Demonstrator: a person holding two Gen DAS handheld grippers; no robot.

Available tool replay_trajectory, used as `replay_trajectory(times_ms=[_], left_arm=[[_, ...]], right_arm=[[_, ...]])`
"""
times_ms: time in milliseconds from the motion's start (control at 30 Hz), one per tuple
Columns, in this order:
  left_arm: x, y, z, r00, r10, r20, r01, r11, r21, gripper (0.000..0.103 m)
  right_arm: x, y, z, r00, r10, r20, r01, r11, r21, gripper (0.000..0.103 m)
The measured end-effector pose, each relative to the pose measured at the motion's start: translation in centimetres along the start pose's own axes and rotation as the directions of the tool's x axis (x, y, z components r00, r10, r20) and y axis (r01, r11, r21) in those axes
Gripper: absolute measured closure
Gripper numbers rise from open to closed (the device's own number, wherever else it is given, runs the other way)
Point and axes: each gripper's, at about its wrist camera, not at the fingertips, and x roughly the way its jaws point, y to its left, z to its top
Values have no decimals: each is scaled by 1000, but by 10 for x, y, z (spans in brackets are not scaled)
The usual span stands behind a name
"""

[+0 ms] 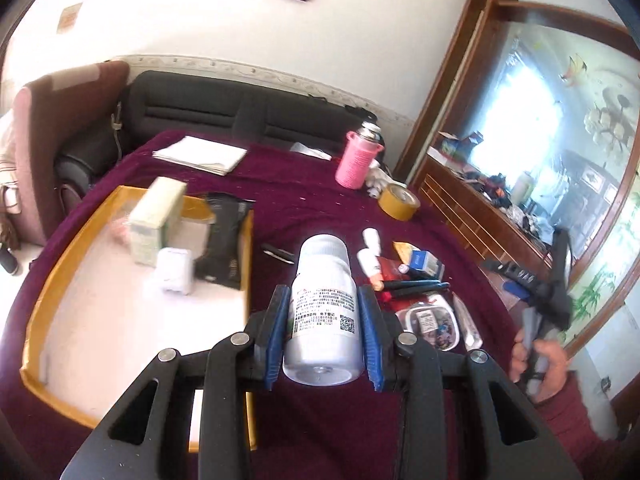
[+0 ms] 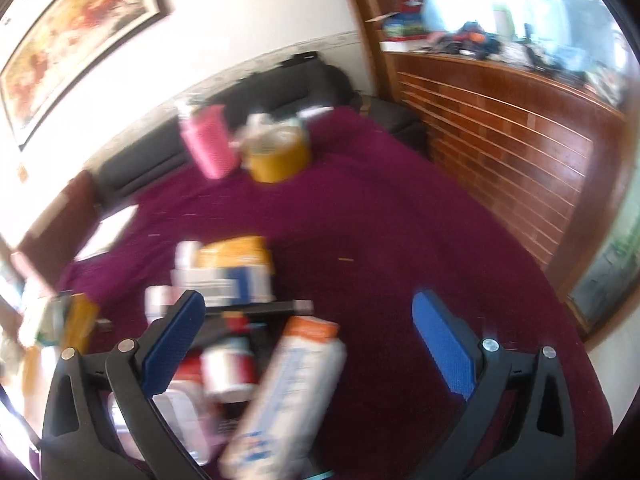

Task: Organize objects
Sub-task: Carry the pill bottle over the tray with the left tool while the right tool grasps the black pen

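- Above the bench (image 1: 320, 200), the left tool (image 1: 324, 312) clamped a white bottle (image 1: 322, 304), beside the yellow tray (image 1: 60, 264).
- The right tool (image 2: 308, 344) gaped wide over the clutter, holding nothing.
- Risk: the smooth bottle could slip from the pads and fall short of the tray.

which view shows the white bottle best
The left wrist view: the white bottle sits sharp and centred, clamped between the left tool pads, label readable. The right wrist view does not show it at all, only blurred clutter.
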Motion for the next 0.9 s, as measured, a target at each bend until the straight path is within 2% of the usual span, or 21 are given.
replay_trajectory(times_ms=[67, 100, 133, 200, 267, 367, 433, 533, 600, 667, 733, 767, 800, 867, 900], left_arm=[[-9, 15, -4, 1000, 9, 18, -9, 1000, -22, 74], [-12, 23, -6, 1000, 8, 25, -7, 999, -39, 74], [-14, 30, -7, 1000, 7, 30, -5, 999, -54, 74], [-15, 45, -10, 999, 5, 36, -2, 996, -84, 74], [-19, 56, -12, 999, 7, 38, -4, 995, -101, 74], [-28, 76, -14, 999, 25, 44, -20, 993, -113, 74], [-32, 87, -16, 998, 41, 51, -34, 992, -120, 74], [-34, 109, -16, 997, 58, 50, -50, 988, -149, 74], [-32, 122, -15, 997, 68, 48, -59, 984, -170, 74], [-30, 132, -17, 996, 72, 43, -63, 980, -188, 74], [-26, 140, -17, 997, 74, 39, -64, 976, -207, 74], [-26, 142, -18, 997, 72, 38, -63, 976, -210, 74], [-23, 143, -18, 997, 72, 37, -63, 976, -210, 74], [-20, 142, -19, 997, 69, 33, -61, 977, -206, 74], [-22, 141, -21, 997, 67, 32, -59, 977, -203, 74]], right_arm=[[-3, 32, 10, 995, 87, -55, -89, 995, -49, 0], [0, 53, 14, 984, 145, -99, -154, 984, -87, 0], [7, 75, 15, 970, 190, -153, -210, 970, -126, 0], [29, 124, 12, 931, 222, -289, -289, 932, -218, 0], [60, 176, -1, 886, 195, -421, -349, 878, -327, 0], [98, 230, -20, 874, 90, -478, -336, 822, -460, 2], [123, 257, -28, 852, 68, -520, -364, 789, -494, 5], [152, 289, -43, 838, 19, -545, -381, 737, -558, 18], [166, 304, -54, 841, -21, -541, -375, 698, -610, 25], [178, 316, -65, 840, -56, -539, -369, 670, -644, 44], [188, 321, -73, 830, -77, -553, -370, 667, -647, 60], [187, 322, -71, 833, -56, -550, -374, 675, -635, 71], [188, 321, -71, 830, -62, -555, -369, 684, -629, 75], [186, 317, -71, 838, -77, -541, -344, 694, -632, 90], [184, 313, -70, 836, -77, -544, -340, 706, -621, 90]])
